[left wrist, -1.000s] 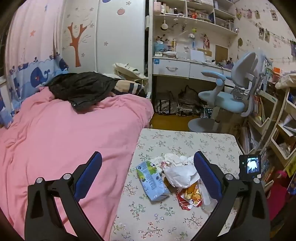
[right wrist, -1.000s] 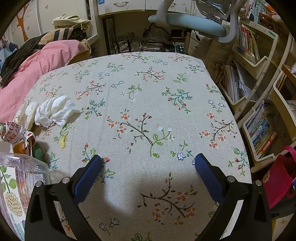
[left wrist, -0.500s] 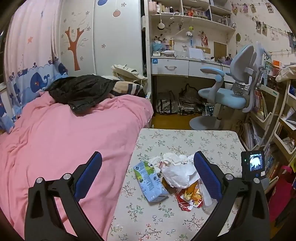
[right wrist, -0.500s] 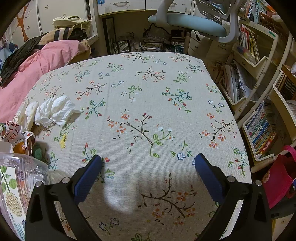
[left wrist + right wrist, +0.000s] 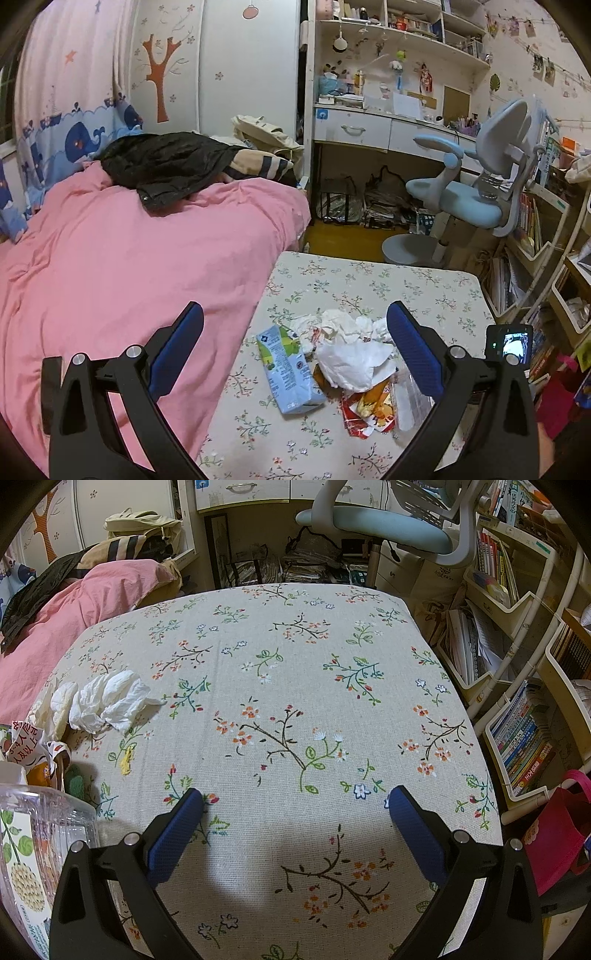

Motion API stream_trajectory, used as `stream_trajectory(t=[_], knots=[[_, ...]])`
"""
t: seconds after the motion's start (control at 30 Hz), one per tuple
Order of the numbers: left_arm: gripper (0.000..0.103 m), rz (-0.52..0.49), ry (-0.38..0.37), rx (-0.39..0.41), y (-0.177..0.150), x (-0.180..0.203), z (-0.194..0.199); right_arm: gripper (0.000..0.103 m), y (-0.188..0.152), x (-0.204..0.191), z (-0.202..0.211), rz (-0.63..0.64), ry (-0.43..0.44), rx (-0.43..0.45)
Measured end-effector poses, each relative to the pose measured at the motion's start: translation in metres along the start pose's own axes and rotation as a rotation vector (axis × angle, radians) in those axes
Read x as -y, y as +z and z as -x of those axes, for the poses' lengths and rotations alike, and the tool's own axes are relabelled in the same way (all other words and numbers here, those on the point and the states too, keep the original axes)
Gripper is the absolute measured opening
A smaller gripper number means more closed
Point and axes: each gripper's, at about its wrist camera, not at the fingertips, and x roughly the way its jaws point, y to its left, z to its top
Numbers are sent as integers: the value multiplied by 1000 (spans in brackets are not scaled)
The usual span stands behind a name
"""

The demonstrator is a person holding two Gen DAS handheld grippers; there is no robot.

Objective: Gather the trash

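A pile of trash lies on the floral table (image 5: 369, 280): a blue-green drink carton (image 5: 290, 369), crumpled white tissue (image 5: 351, 354), a red-orange snack wrapper (image 5: 369, 410) and a clear plastic bottle (image 5: 408, 398). My left gripper (image 5: 295, 332) is open and empty, held above the pile. My right gripper (image 5: 295, 812) is open and empty, low over the bare floral cloth (image 5: 295, 701). In the right wrist view the tissue (image 5: 107, 699), the wrapper (image 5: 26, 742) and the clear bottle (image 5: 40, 849) lie at the left edge.
A pink bed (image 5: 129, 258) with a black jacket (image 5: 166, 166) borders the table's left side. A blue desk chair (image 5: 476, 206) and a white desk (image 5: 369, 129) stand beyond the far edge. Bookshelves (image 5: 517, 720) and a red bag (image 5: 554, 834) stand to the right.
My left gripper has risen and tilted up a little, so the trash pile sits lower between its fingers. The right gripper has not moved.
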Motion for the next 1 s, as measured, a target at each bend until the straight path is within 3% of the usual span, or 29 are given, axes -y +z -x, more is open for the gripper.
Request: stream_trajectory(t=[0.37, 0.5, 0.6, 0.73, 0.87, 1.0], knots=[[96, -62, -33, -22, -15, 12, -17, 97, 0, 1, 0, -34, -17, 0], [96, -65, -35, -13, -17, 15, -19, 96, 11, 16, 6, -10, 12, -44], [96, -76, -25, 9, -17, 17, -14, 96, 13, 26, 41, -33, -47, 47], [96, -46, -47, 15, -17, 13, -6, 96, 4, 11, 122, 55, -74, 259], [96, -50, -44, 27, -18, 11, -1, 96, -17, -6, 185, 57, 56, 415], [96, -49, -41, 35, -17, 11, 1, 96, -32, -21, 198, 55, 156, 449]])
